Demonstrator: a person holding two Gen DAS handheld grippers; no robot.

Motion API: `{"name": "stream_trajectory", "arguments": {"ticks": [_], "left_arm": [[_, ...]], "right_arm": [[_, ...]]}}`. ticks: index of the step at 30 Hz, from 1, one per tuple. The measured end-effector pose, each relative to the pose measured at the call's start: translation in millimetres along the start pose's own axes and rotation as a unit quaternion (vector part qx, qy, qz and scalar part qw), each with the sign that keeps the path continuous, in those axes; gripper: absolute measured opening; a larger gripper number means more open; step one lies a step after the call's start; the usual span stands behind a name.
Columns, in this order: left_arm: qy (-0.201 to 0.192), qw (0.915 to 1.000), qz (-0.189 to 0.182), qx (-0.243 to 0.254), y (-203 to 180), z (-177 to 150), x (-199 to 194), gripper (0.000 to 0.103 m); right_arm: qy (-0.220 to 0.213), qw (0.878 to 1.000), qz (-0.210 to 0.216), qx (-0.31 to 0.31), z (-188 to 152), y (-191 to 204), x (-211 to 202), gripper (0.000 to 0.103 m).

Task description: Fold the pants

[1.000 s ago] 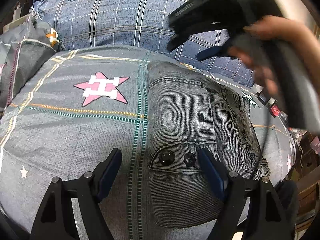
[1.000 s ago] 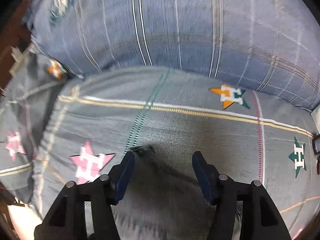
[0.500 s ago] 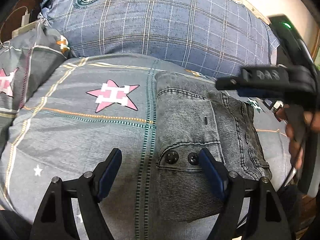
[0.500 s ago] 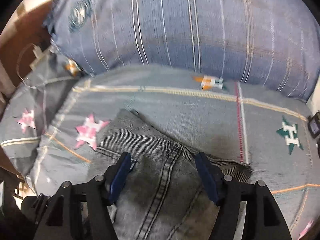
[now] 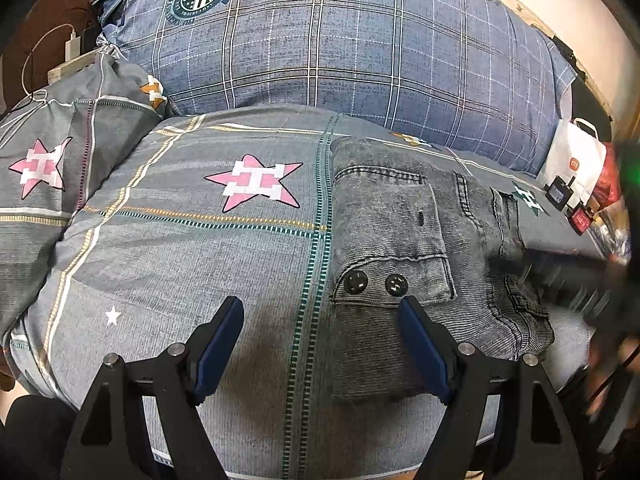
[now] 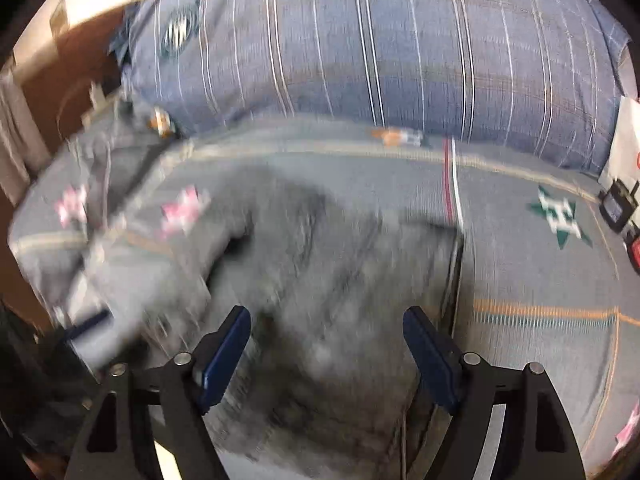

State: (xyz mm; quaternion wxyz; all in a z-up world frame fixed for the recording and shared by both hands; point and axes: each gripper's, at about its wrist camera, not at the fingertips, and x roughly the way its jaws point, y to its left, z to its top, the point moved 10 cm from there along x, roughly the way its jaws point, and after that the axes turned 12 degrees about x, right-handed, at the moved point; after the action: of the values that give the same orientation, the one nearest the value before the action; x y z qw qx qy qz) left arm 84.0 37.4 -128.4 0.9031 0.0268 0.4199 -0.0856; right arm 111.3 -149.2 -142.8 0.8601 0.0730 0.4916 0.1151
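Grey denim pants (image 5: 416,248) lie folded into a compact rectangle on the star-patterned bedspread (image 5: 180,248), with two black buttons near the front edge. My left gripper (image 5: 320,344) is open and empty, just in front of the pants' near left corner. My right gripper (image 6: 326,348) is open and empty, above the pants (image 6: 320,264), which look blurred in that view. The right gripper also shows as a dark blur at the right edge of the left wrist view (image 5: 592,280).
A large blue plaid pillow (image 5: 340,40) lies across the back of the bed. A white shopping bag (image 5: 572,164) and small devices (image 5: 558,194) sit at the far right. A charger and cable (image 5: 74,46) lie at the far left.
My right gripper has pulled back from over the far end of the pants to the right side and lower. The left gripper has drawn back a little. The pants stay folded.
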Motion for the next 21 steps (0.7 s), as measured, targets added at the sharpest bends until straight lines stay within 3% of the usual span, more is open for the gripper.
{"name": "stream_trajectory", "arguments": {"ticks": [2,4,10,13,17,20,21], "left_arm": [[0.002,1.0000,0.002,0.005,-2.7,-1.5,-1.9,0.080],[0.002,0.9999,0.008,0.011,-3.5,-2.3,-4.6,0.080],[0.005,0.9998,0.015,0.008,-2.7,-4.3,-6.4,0.080],[0.008,0.9997,0.017,0.013,-3.7,-5.7,-5.7,0.080],[0.008,0.9996,0.023,0.016,-2.7,-5.5,-5.7,0.080],[0.008,0.9996,0.024,0.014,-1.7,-4.9,-4.1,0.080],[0.009,0.9996,0.024,0.013,-1.9,-4.8,-3.3,0.080]], "right_arm": [[0.027,1.000,-0.003,0.009,-18.1,-10.5,18.1,0.084],[0.026,0.999,-0.009,0.026,-17.1,-15.7,11.8,0.084],[-0.013,0.999,0.019,0.024,-13.8,-7.3,-14.9,0.085],[0.030,0.999,-0.001,0.011,-36.9,-12.3,9.6,0.085],[0.007,0.999,0.016,0.038,-29.4,-16.0,-1.5,0.086],[-0.023,0.999,0.018,0.026,-27.7,-14.9,-13.9,0.086],[-0.014,1.000,0.011,0.019,-33.2,-14.4,-10.3,0.086]]}}
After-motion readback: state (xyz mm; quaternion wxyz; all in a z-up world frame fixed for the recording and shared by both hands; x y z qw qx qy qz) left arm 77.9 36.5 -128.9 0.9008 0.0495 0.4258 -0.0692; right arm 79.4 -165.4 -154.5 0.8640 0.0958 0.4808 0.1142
